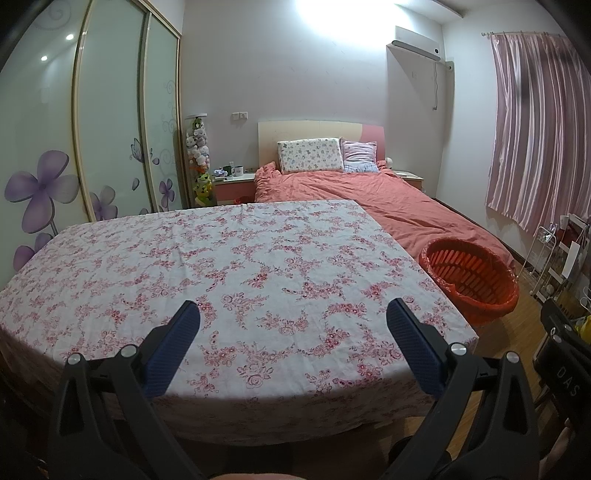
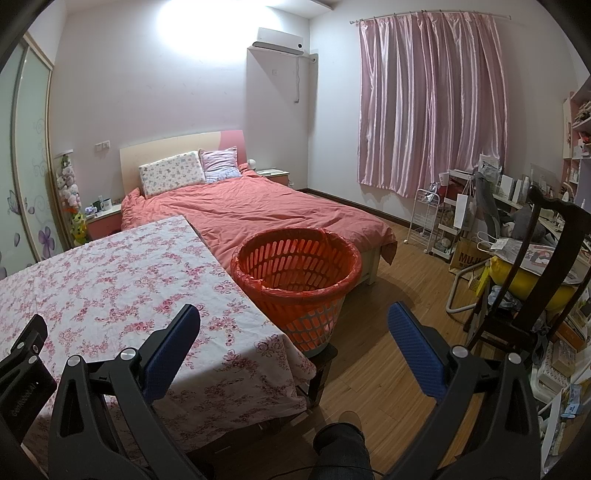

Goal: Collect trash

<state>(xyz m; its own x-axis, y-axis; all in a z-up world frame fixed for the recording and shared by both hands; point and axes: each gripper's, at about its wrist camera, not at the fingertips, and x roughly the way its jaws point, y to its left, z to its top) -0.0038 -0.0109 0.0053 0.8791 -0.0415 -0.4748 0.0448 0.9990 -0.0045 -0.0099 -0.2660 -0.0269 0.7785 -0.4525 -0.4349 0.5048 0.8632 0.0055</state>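
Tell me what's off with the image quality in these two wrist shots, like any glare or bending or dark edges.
Left wrist view: the ceiling light blows out to white, the wardrobe doors bow from fisheye distortion, and the corners go black. Right wrist view: the same glare sits at top, the curtain rod curves, and the chair stays dark against the clutter. Both views look sharp.

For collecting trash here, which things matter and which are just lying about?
For the job: orange slotted plastic basket with red liner; open left gripper; open right gripper.

Lying about: floral-clothed table, with no trash visible on it; red-covered bed; white wire cart.
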